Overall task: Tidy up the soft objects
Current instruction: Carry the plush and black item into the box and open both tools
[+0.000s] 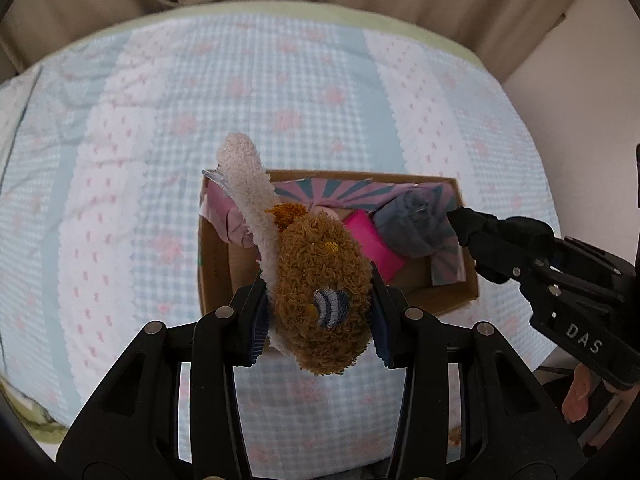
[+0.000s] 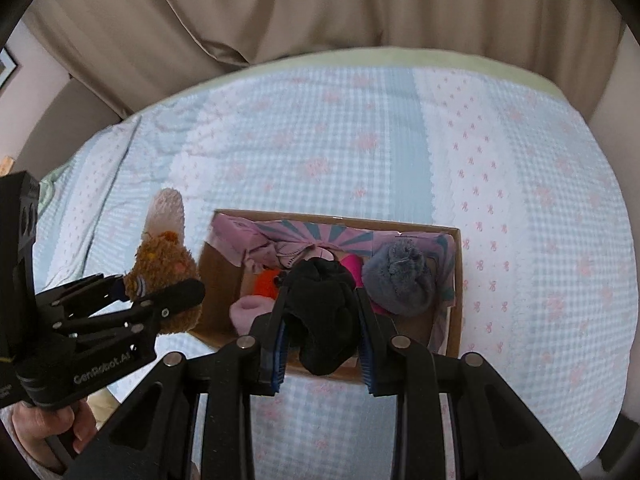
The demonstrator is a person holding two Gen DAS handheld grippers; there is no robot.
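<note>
1. Hovering over a cardboard box (image 2: pixel 456 280) on a bed's blue checked quilt (image 2: pixel 360 140), both grippers carry soft items, apparently to drop them in with a grey bundle (image 2: pixel 398 280) and pink pieces.
2. The left gripper (image 1: pixel 318 312) pinches a shaggy brown plush toy (image 1: pixel 320 280) with a cream ear, above the box's left end.
3. The right gripper (image 2: pixel 322 340) clamps a black fabric bundle (image 2: pixel 324 312), above the box's near edge.
</note>
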